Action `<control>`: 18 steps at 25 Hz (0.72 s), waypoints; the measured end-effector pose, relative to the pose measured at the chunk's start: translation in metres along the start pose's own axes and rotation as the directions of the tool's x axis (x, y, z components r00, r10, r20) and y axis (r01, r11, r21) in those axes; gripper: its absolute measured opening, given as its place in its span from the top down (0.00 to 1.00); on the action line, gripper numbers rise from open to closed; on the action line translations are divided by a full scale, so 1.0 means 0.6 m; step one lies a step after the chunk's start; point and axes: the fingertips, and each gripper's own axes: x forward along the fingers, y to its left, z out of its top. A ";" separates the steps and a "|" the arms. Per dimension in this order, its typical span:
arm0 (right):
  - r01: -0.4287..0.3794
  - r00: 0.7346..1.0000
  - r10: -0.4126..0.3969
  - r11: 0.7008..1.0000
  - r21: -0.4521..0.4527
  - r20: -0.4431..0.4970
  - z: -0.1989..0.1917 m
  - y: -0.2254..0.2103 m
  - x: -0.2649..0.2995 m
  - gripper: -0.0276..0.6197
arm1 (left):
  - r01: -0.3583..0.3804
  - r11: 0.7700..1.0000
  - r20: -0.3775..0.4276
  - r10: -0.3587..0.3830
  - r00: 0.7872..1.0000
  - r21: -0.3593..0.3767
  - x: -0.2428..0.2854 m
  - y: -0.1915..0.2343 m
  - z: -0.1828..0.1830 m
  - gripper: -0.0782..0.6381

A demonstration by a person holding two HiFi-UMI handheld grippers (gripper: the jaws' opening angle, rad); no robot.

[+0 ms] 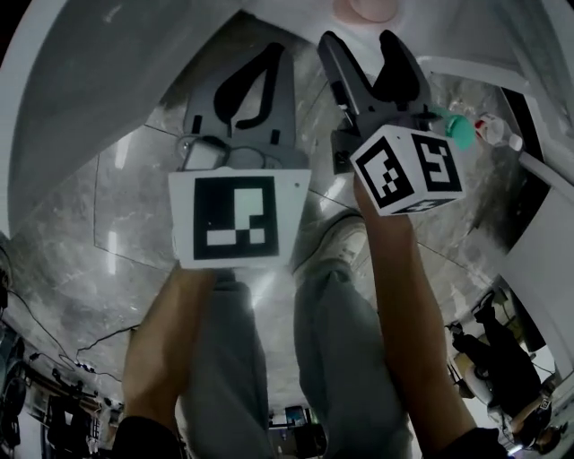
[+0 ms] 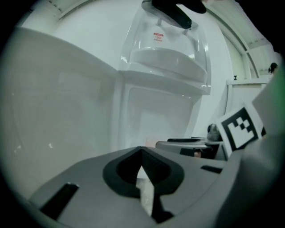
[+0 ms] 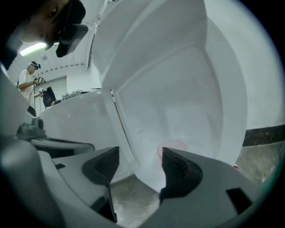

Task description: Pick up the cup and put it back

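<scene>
A pale pink cup stands inside a white compartment, its lower part hidden behind my right gripper's right-hand finger. The right gripper is open, with nothing between the jaws, and the cup lies just beyond them. In the head view the right gripper points up at the cup, which is cut by the top edge. My left gripper hangs beside it on the left. Its jaws meet at the tips, shut on nothing, as the left gripper view also shows.
A clear plastic door bin hangs on the white wall ahead of the left gripper. Bottles, one with a green cap, lie at the right. Grey marble floor lies below. A person stands far off at the left.
</scene>
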 end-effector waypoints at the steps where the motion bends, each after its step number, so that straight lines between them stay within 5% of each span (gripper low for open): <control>1: -0.022 1.000 0.022 1.000 -0.004 -0.005 0.004 0.018 -0.013 0.55 | -0.002 1.000 0.004 0.002 1.000 -0.009 -0.006 -0.001 0.007 0.87; 4: -0.056 0.998 0.055 0.998 -0.023 -0.028 0.018 0.056 -0.052 0.80 | -0.012 0.999 0.011 0.012 1.000 -0.031 -0.030 0.001 0.028 0.87; 7: -0.067 0.997 0.065 0.997 -0.034 -0.052 0.033 0.078 -0.078 0.93 | -0.005 1.000 0.006 0.005 1.000 -0.031 -0.050 -0.001 0.046 0.87; 18: -0.063 0.992 0.051 0.993 -0.101 -0.112 0.042 0.082 -0.113 0.94 | 0.066 0.998 -0.028 -0.065 0.997 0.013 -0.057 -0.049 0.057 0.87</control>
